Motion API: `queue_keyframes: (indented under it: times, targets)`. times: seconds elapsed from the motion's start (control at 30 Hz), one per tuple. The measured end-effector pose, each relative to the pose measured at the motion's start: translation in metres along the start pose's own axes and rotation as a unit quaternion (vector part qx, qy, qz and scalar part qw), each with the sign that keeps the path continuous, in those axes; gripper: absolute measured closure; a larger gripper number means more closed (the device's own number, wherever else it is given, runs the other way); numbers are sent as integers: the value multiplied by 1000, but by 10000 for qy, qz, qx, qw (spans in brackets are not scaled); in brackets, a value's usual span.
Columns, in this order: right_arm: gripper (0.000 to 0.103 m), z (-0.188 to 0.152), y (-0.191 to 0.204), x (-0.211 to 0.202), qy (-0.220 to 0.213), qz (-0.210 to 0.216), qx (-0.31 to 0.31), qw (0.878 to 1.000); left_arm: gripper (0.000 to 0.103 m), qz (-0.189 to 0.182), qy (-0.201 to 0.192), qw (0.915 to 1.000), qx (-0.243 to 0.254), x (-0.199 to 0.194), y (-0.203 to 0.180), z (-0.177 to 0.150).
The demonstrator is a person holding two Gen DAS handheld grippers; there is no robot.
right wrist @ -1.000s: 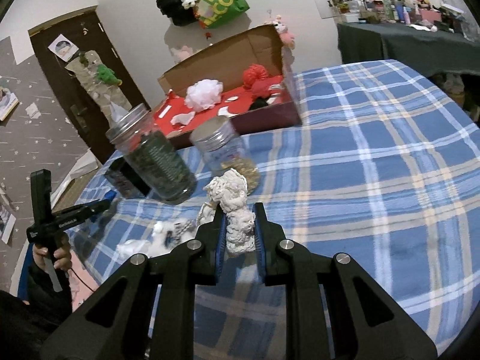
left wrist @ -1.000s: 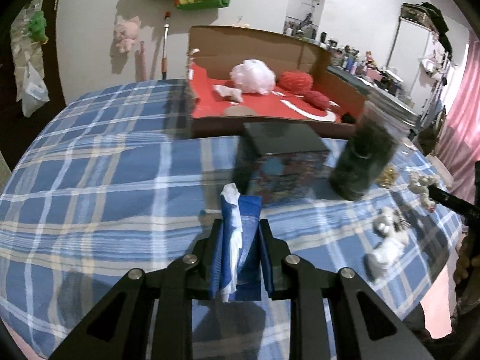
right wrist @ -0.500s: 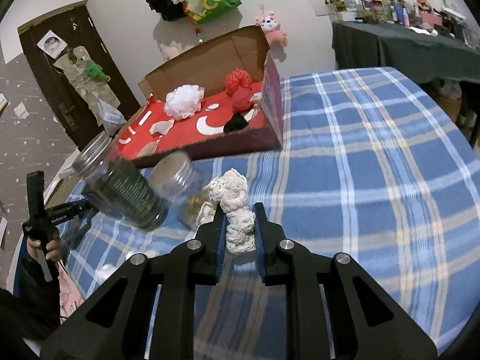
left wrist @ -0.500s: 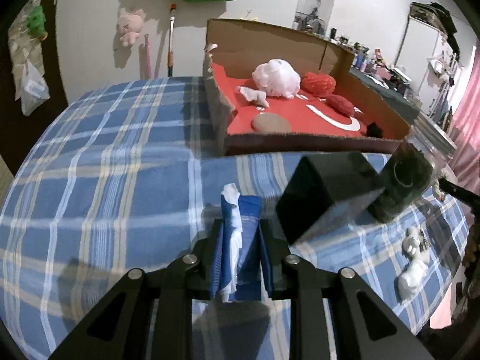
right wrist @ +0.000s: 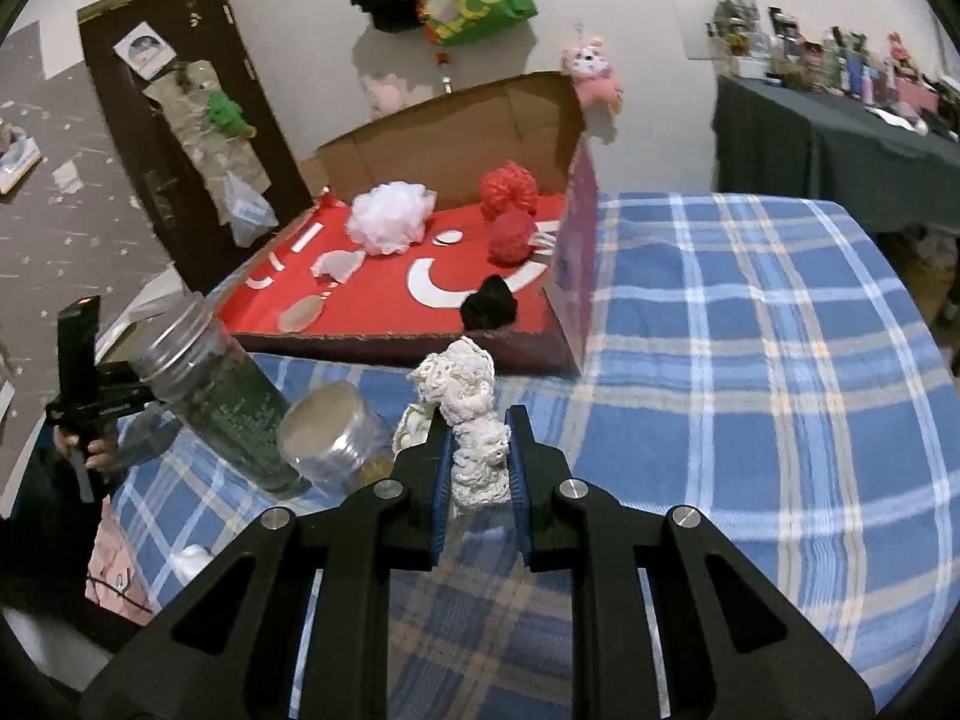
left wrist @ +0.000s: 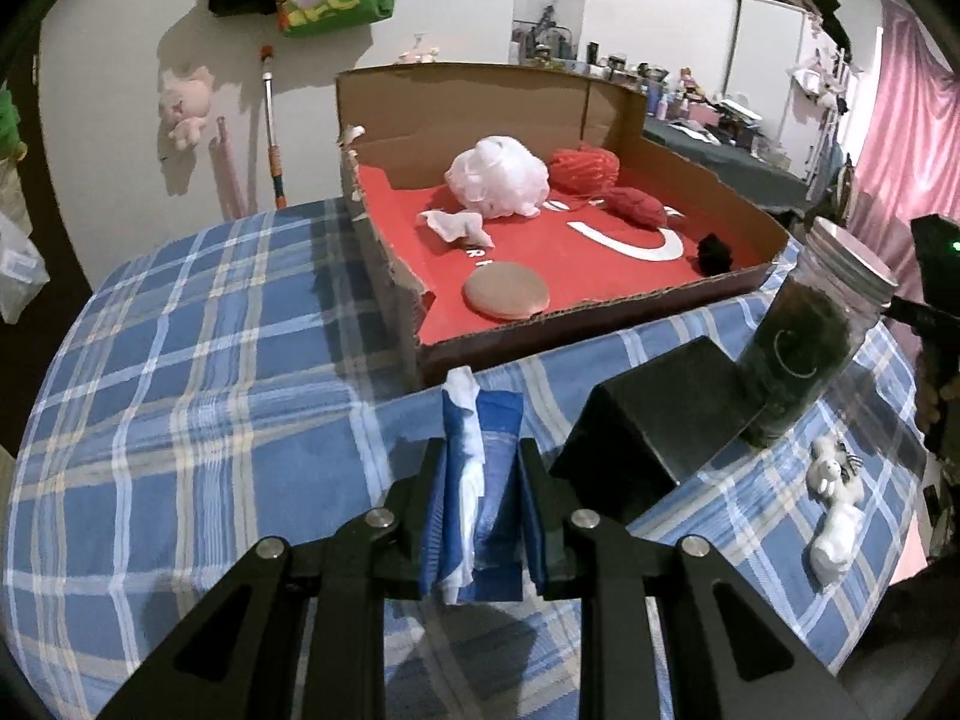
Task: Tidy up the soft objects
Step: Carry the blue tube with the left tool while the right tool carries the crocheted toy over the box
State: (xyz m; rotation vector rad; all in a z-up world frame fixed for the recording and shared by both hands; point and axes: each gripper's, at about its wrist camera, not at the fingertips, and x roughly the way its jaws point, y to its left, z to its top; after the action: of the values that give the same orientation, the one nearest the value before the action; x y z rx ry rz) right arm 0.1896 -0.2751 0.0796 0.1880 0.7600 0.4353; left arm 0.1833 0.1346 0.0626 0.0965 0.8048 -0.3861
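On the plaid-covered table (left wrist: 180,420), the open cardboard box (left wrist: 744,222) sits toward the far side; its near wall is low and ragged, its back flap stands upright. Left of the box the cloth is bare out to the table's rounded edge. Right of the box in the right wrist view there is another wide bare stretch of plaid. Between the grippers and the box front it's crowded: a black box (left wrist: 654,414) tilted on an edge, a dark-filled jar (left wrist: 798,354) leaning beside it, and a second jar with a metal lid (right wrist: 336,438) lying near the right gripper. Left gripper (left wrist: 482,498) hovers over the cloth just short of the box's near-left corner, fingers clamped on a blue tissue pack (left wrist: 480,480) held upright with white tissue poking out the top. Right gripper (right wrist: 479,468) points at the box's near-right corner, fingers clamped on a white crocheted toy (right wrist: 468,414), which sticks up past the fingertips. Inside the box on the red liner: white mesh pouf (left wrist: 498,177), two red yarn balls (left wrist: 585,168), a crumpled white scrap (left wrist: 459,225), a tan round pad (left wrist: 506,297), a black pom (left wrist: 713,252). Another white plush toy (left wrist: 837,510) lies on the cloth near the table's right edge, well apart from the box.
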Motion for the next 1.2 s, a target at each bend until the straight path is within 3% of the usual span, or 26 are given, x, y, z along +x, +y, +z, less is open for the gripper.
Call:
queue_keyframes:
  times: [0.8, 1.1, 1.2]
  targets:
    - [87, 40, 3, 38, 204, 542, -419, 9974, 79, -372, -24, 9957, 847, 13, -5, 44]
    - [87, 87, 29, 60, 424, 1079, -523, 9919, 79, -631, -94, 9931, 986, 18, -27, 91]
    - [87, 105, 41, 79, 620, 1026, -590, 9910, 79, -767, 0, 9918, 1023, 27, -42, 111]
